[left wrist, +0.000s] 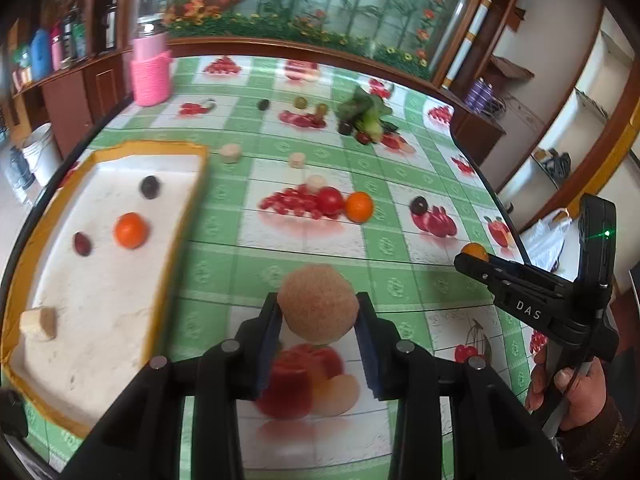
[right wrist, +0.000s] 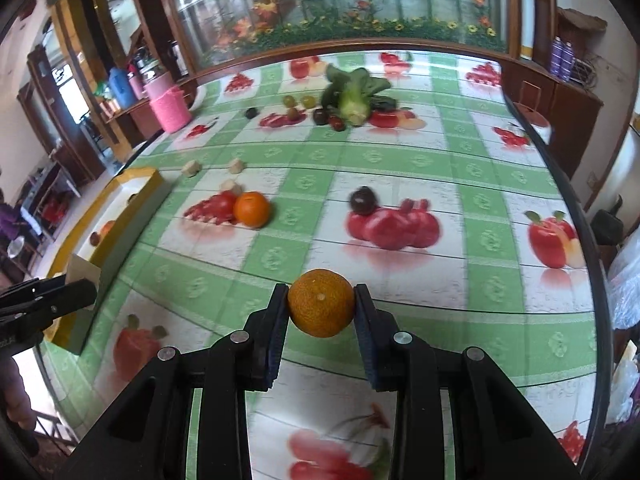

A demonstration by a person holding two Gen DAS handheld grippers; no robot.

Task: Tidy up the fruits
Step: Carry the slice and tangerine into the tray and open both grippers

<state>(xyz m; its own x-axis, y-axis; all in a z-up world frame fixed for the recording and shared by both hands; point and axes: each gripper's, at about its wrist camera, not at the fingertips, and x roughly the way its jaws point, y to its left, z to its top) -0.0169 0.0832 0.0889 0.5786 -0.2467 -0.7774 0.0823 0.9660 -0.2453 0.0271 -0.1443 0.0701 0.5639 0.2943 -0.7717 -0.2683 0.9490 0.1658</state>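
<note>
My left gripper (left wrist: 318, 316) is shut on a round tan fruit (left wrist: 317, 303), held above the table just right of the yellow-rimmed white tray (left wrist: 100, 304). The tray holds an orange (left wrist: 130, 230), two dark plums and a pale chunk. My right gripper (right wrist: 321, 308) is shut on a small orange (right wrist: 321, 303) above the table; it also shows in the left wrist view (left wrist: 474, 254). On the table lie another orange (right wrist: 252, 209), a tomato (left wrist: 330, 200), a dark plum (right wrist: 363, 200), pale chunks and grapes.
A leafy green vegetable (right wrist: 352, 94) lies at the far side with grapes and dark fruits beside it. A pink jar (left wrist: 150, 68) stands at the far left corner. The table edge (right wrist: 576, 216) curves along the right. Shelves surround the table.
</note>
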